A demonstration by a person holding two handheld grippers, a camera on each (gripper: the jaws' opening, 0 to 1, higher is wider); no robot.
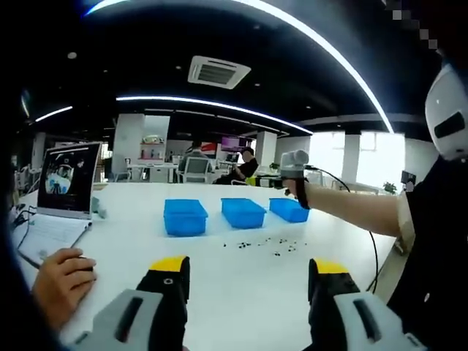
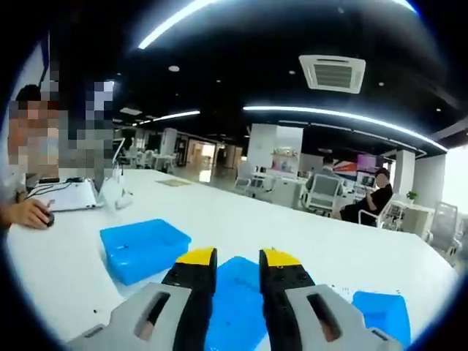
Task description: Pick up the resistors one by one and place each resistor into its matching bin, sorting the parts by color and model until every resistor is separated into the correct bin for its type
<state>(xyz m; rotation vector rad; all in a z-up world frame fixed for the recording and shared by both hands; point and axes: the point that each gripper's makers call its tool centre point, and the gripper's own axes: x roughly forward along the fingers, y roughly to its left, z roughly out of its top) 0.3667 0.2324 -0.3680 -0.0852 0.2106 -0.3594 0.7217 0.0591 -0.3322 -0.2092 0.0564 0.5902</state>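
Left gripper view, left gripper [image 1: 248,274] wide open, empty, above table [image 1: 241,285].

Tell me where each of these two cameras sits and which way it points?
Left gripper view: rides on the left gripper, held low over the white table, facing three blue bins and scattered resistors; the person's forearm reaches in holding the right gripper.
Right gripper view: rides on the right gripper, above the middle bin, looking into the office.
Shared: table, bins, a laptop and a seated person's hand on a mouse.
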